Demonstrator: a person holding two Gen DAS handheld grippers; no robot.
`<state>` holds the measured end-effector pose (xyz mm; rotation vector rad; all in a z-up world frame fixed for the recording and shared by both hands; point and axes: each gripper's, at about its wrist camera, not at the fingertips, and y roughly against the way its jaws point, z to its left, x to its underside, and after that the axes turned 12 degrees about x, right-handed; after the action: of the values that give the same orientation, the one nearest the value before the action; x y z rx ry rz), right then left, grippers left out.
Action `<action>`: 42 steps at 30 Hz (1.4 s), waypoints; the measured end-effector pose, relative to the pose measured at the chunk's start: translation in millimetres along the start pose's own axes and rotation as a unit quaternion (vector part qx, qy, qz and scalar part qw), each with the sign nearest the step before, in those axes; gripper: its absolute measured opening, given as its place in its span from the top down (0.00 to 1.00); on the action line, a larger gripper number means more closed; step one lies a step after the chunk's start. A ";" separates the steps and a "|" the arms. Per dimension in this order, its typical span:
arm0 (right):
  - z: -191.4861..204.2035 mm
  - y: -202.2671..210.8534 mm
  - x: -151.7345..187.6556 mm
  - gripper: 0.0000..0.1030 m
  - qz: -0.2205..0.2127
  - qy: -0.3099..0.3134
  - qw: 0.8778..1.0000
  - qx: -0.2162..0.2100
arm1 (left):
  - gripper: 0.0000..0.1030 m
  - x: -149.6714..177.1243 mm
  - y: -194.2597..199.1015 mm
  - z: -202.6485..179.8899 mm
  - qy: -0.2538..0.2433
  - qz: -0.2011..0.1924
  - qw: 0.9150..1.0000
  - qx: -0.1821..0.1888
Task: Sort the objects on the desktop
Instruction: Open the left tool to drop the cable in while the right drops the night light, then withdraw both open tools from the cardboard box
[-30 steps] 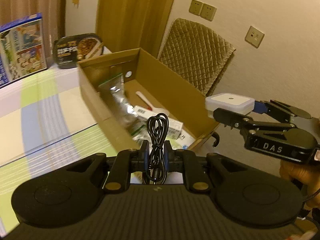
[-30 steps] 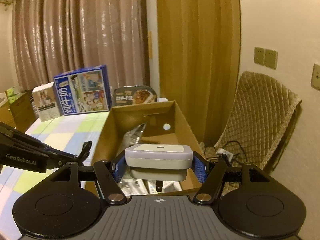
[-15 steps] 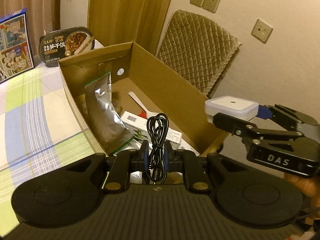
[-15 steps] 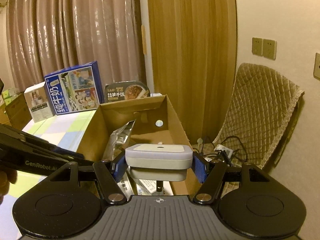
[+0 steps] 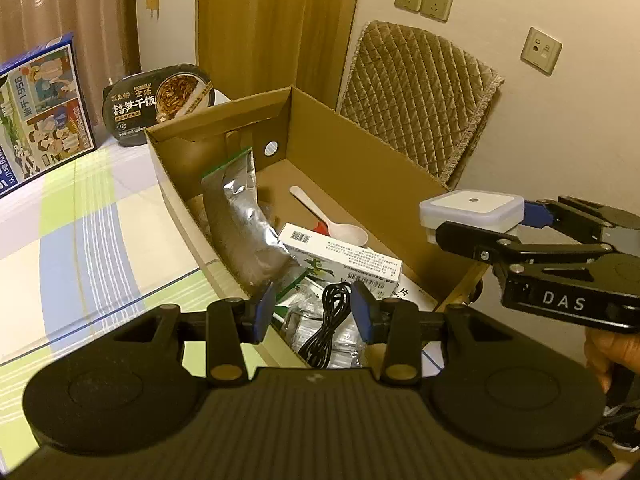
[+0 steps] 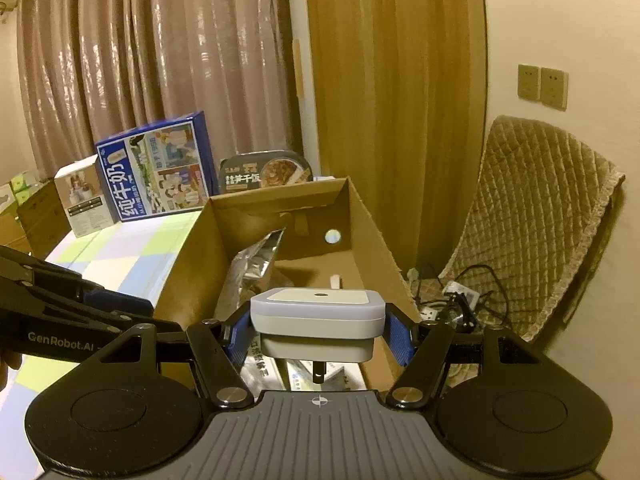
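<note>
- Left wrist view: left gripper point(image 5: 313, 309) jaws opening, black cable point(image 5: 325, 330) loose between them, dropped in the cardboard box point(image 5: 372, 168) near end.
- Right gripper point(image 6: 318, 330) pinches the white plug-in light point(image 6: 318, 312) above the box, not dropped yet.

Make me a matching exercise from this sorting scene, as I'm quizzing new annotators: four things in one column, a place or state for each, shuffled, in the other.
Things:
1. cable
2. plug-in light
3. spoon
4. milk carton

Places or states:
A. standing on the table by the curtain
B. lying on the floor of the box
C. clamped in the right hand-held gripper
D. loose between the opening left hand-held gripper pads, in the box

Pairs: 1-D, 2-C, 3-B, 4-A
</note>
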<state>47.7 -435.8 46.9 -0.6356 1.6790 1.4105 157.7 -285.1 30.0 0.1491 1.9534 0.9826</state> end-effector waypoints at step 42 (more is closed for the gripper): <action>-21.1 91.8 11.1 0.02 0.076 -0.013 0.997 0.024 | 0.01 62.0 98.1 -45.9 0.088 -0.090 0.989 -0.079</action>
<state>-37.9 -432.6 87.7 -0.4697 1.7665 1.4727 60.2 -216.9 67.6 -0.2066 1.9962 1.0545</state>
